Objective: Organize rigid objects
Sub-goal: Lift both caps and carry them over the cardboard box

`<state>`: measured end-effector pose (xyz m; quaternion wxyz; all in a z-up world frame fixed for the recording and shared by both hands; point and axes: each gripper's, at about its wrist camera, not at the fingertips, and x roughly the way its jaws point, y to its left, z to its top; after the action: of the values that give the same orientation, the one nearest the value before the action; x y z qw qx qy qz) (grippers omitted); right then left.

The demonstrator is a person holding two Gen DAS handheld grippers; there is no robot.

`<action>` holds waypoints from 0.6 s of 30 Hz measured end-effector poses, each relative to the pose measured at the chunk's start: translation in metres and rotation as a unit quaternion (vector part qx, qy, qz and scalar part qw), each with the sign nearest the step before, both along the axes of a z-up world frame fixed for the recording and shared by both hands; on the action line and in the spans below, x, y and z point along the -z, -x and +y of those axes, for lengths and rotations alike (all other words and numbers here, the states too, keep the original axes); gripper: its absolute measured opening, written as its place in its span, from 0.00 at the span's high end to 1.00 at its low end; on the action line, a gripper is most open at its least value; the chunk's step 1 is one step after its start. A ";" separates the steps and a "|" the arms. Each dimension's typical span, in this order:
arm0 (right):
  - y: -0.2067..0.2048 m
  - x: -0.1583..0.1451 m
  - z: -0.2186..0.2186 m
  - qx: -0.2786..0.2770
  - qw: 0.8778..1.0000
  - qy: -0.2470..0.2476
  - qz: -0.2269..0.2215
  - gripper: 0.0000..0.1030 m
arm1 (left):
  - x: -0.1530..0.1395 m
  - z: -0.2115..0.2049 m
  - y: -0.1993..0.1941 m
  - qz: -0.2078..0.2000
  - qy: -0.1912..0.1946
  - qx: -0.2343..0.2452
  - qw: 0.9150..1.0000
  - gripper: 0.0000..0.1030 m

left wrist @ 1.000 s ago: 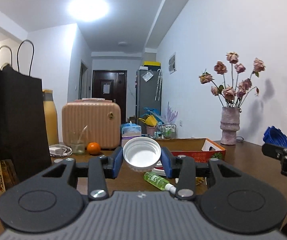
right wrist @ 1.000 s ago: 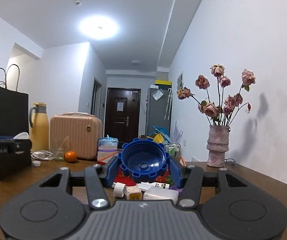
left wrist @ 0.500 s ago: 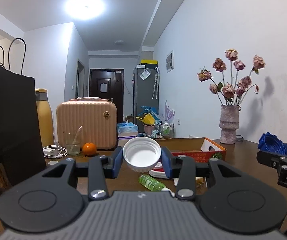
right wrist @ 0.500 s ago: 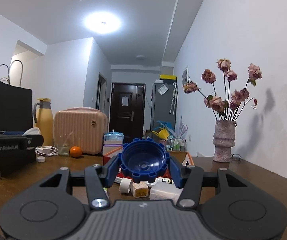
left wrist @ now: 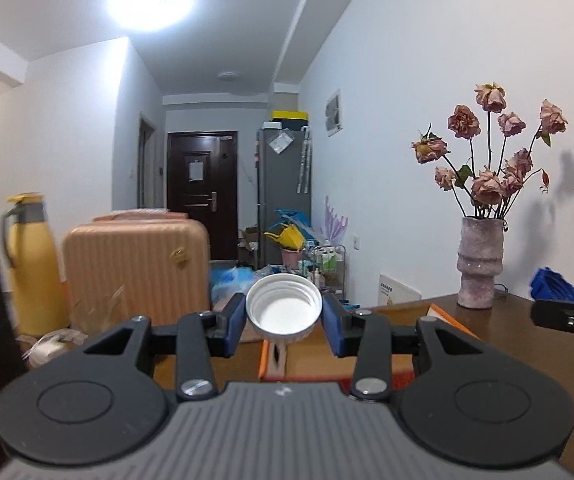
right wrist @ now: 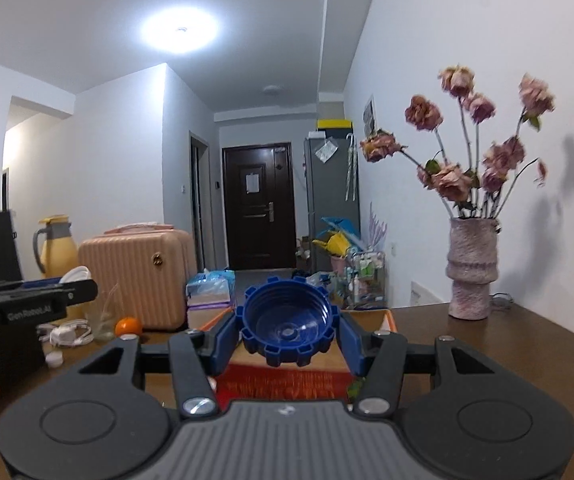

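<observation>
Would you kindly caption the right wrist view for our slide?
Right gripper holds a blue cap above the cardboard box.

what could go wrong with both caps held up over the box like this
The white cap is pinched only at its rim by the left gripper, so it could pop out and miss the cardboard box. The right gripper grips the blue cap on its ridges, which might twist. A swing right could hit the vase.
</observation>
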<state>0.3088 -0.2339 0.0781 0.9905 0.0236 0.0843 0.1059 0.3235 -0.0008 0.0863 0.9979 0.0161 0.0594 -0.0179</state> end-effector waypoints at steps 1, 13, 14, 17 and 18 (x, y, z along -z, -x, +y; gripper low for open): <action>-0.018 -0.005 -0.001 0.004 1.000 0.007 -0.001 0.49 | -0.005 -0.004 -0.015 -0.007 -0.005 0.001 1.000 0.60; -0.193 -0.015 -0.017 0.038 0.997 0.034 0.049 0.49 | -0.029 -0.037 -0.153 -0.006 -0.018 0.003 1.000 0.60; -0.206 -0.014 -0.019 0.039 0.997 0.034 0.060 0.49 | -0.029 -0.039 -0.165 0.001 -0.022 0.003 1.000 0.60; -0.251 -0.012 -0.027 0.022 0.993 0.022 0.111 0.49 | -0.024 -0.043 -0.213 0.049 -0.022 0.039 0.998 0.60; -0.267 -0.010 -0.030 0.016 0.991 0.017 0.132 0.49 | -0.021 -0.044 -0.234 0.075 -0.016 0.048 0.996 0.60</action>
<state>0.5756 -0.2640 0.0880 0.9726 0.0218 0.2153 0.0847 0.5571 -0.0443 0.1073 0.9883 0.0337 0.1332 -0.0658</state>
